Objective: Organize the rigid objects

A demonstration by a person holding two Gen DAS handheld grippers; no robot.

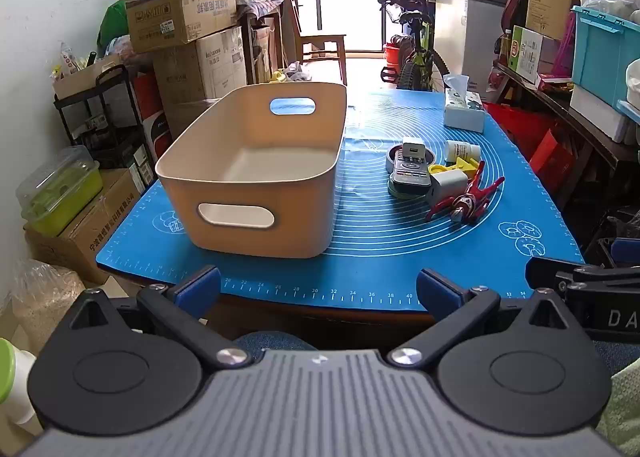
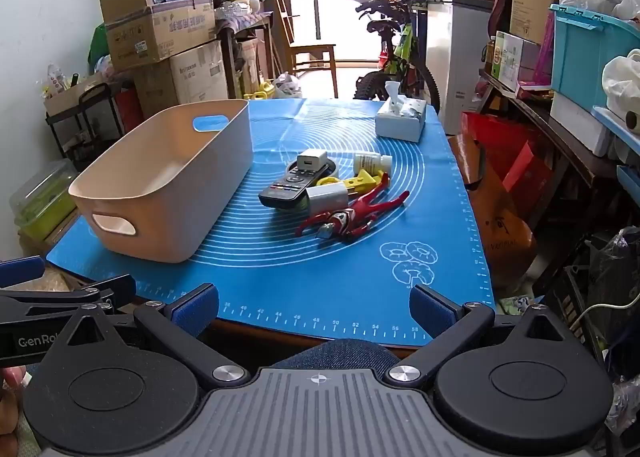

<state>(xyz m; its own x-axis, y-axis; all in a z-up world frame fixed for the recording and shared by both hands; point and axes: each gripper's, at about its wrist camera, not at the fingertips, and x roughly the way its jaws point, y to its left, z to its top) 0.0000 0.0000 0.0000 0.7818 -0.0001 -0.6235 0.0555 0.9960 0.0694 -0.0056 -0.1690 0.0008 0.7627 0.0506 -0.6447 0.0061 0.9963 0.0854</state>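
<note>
Both claws, left claw (image 1: 318, 293) and right claw (image 2: 314, 307), are hanging wide open with nothing in them at the bench (image 2: 440, 297) edge, bin (image 1: 256, 173) sitting left of the remote (image 2: 286, 187) pile.

The remote (image 2: 289, 188) lies over a grey ring (image 1: 392, 161), hiding most of it, and the green thing under the remote's near end cannot be made out. The label on the small white bottle (image 2: 370, 162) is too small to read. The table (image 2: 256, 331) shows only a sliver of wood below the blue mat (image 2: 320, 281).
</note>
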